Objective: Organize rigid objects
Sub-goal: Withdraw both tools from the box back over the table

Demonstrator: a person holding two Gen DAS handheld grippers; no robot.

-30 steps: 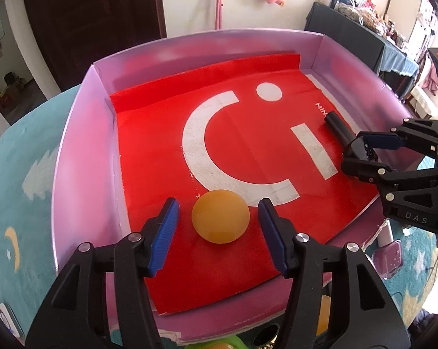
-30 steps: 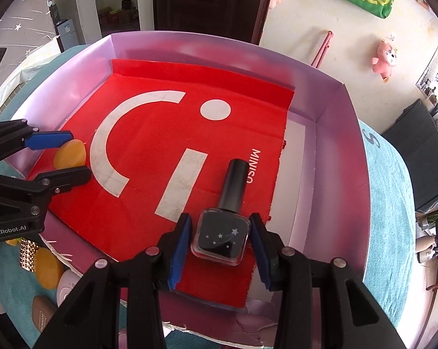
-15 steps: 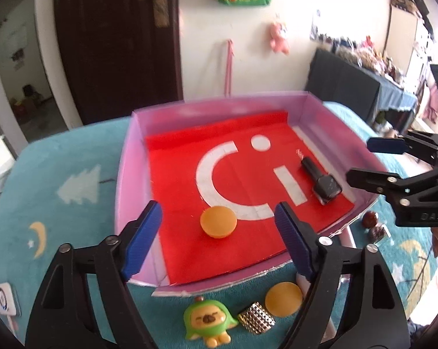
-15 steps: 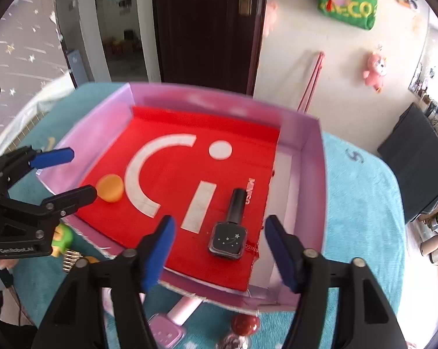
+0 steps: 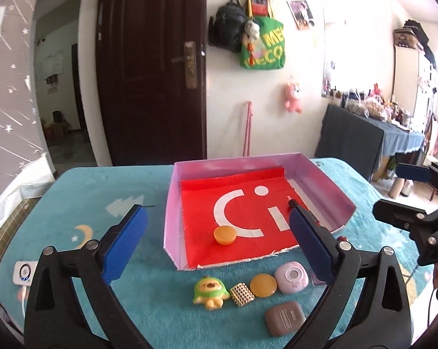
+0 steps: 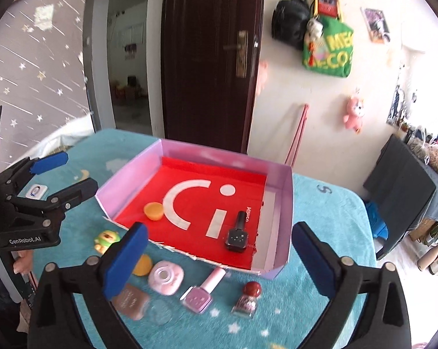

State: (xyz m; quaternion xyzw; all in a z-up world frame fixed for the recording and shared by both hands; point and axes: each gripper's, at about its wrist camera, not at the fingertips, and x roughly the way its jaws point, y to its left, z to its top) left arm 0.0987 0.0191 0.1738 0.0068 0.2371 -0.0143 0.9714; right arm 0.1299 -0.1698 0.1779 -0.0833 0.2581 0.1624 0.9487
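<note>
On the teal blanket [image 5: 82, 200] with its moon and tree pattern stands a shallow pink box [image 5: 172, 203], its floor covered by a red sheet [image 5: 253, 186] with white marks. Both grippers hang above the near side of the box, apart from everything, and each is spread wide with nothing between the blue pads. The left gripper [image 5: 217, 242] looks down on the box front, and the right gripper [image 6: 217, 257] is seen doing the same from the other side.

Inside the box lie two things, well apart. An orange round lid [image 5: 225, 234] rests near the front left part of the red sheet, just beside the white curve. A black nail polish bottle [image 6: 237, 237] lies flat near the right wall, its cap pointing to the back (in the left view the gripper finger hides most of it).

Outside the box, on the blanket near its front edge, is a loose row of small objects: a green cartoon figure [image 5: 210, 289], a gold studded cube [image 5: 242, 294], an orange disc [image 5: 263, 285], a pink round case [image 5: 292, 277] and a brown rounded case [image 5: 284, 317]. Further right, in the right wrist view, lie a pink nail polish bottle [image 6: 203, 292] and a red-capped glitter bottle [image 6: 246, 299]; the first lies flat, the second lies tilted.
</note>
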